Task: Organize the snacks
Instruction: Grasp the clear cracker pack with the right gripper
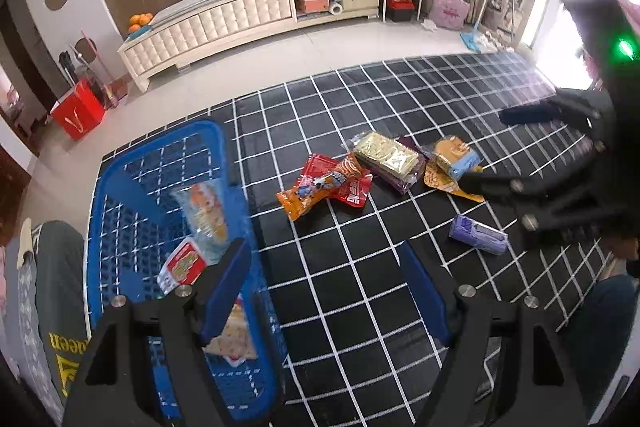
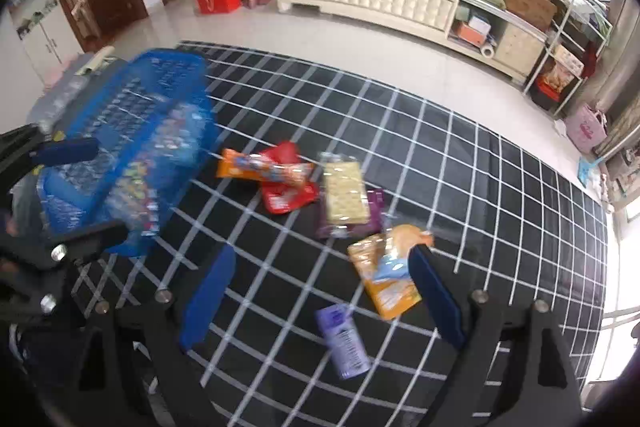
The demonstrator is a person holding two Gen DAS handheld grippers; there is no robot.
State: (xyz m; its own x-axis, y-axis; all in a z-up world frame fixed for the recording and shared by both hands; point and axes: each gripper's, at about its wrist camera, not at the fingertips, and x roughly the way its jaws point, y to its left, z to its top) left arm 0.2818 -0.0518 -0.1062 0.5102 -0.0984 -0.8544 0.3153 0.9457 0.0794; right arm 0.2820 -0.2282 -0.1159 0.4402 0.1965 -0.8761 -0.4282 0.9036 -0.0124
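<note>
1. The left gripper [image 1: 324,267] hangs at the near left of the counter [image 1: 400,99], over the right rim of the blue basket [image 1: 120,187], its fingers [image 1: 224,287] spread wide with nothing between them. The right gripper [image 2: 320,291] hangs over the loose snacks toward the right side of the counter, fingers [image 2: 206,299] equally spread and holding nothing.

2. A few packets already lie in the basket; the rest sit mid-counter: an orange packet [image 2: 264,165] lying across a red packet [image 2: 286,195], a pale cracker pack [image 2: 346,193] on top of a purple packet [image 2: 376,203], an orange-and-blue pouch [image 2: 384,275], and a small lilac packet [image 2: 344,341] apart, nearest the front edge.

3. Risk: the right finger tip overlaps the orange-and-blue pouch in the right wrist view. Closing here could, I judge, clip that pouch along with the lilac packet, or shove one sideways.

4. Risk: on the stacked pairs, a pinch may lift only the top wrapper and drag the lower one across the cloth.

5. Risk: glossy film likely slips; a shallow grip could drop a packet short of the basket.

6. Risk: the left gripper hangs right at the basket's rim, so the two tools could collide during a drop-off.
</note>
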